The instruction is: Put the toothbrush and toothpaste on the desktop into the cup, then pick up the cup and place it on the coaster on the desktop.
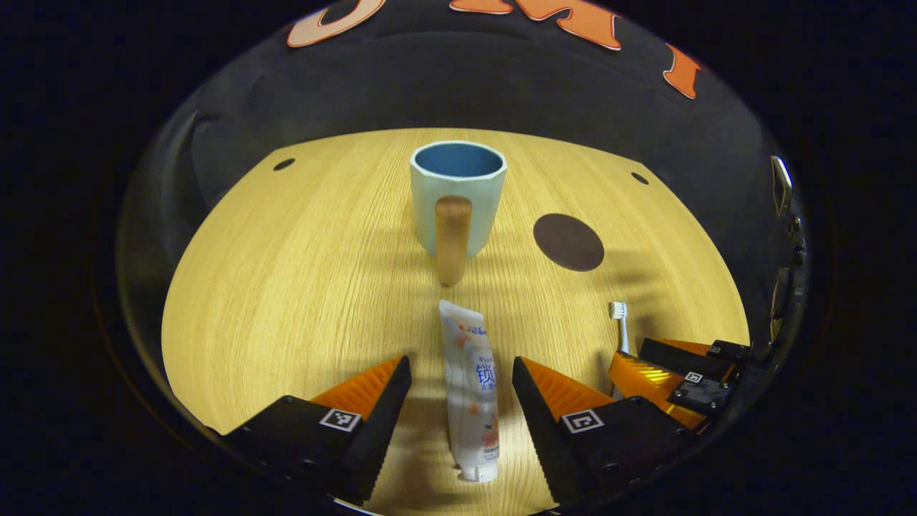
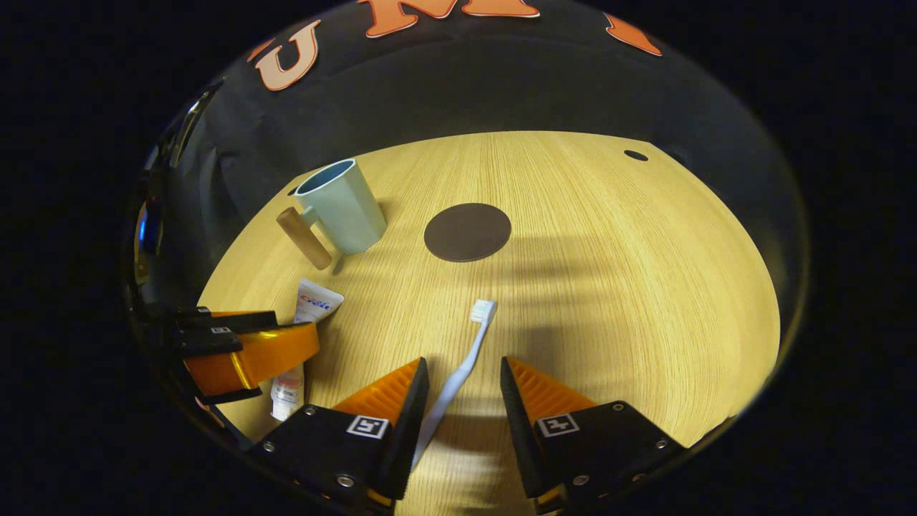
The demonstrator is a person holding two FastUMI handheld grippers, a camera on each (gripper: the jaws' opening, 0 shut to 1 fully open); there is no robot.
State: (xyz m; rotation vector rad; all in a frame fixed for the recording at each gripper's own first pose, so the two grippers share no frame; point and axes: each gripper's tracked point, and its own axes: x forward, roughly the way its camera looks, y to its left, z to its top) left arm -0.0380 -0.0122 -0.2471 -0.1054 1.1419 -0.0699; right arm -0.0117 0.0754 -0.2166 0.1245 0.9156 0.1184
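A white toothpaste tube (image 1: 469, 390) lies flat on the wooden desktop (image 1: 286, 287), lengthwise between the spread fingers of my open left gripper (image 1: 462, 373); neither finger touches it. A white toothbrush (image 2: 458, 369) lies between the fingers of my open right gripper (image 2: 464, 376), its handle close to the left finger (image 2: 401, 401), bristles pointing away. The pale green cup (image 1: 457, 201) with a wooden handle stands upright beyond the tube. A dark round coaster (image 1: 568, 241) lies to the cup's right. In the right gripper view, the cup (image 2: 344, 206), coaster (image 2: 467, 231) and tube (image 2: 308, 315) lie ahead and left.
The right gripper (image 1: 680, 373) appears at the lower right of the left gripper view, beside the toothbrush head (image 1: 617, 312). The left gripper (image 2: 243, 351) appears at the left of the right gripper view. Small dark holes (image 1: 284, 164) mark the desktop's far corners. Black cloth walls surround the desktop.
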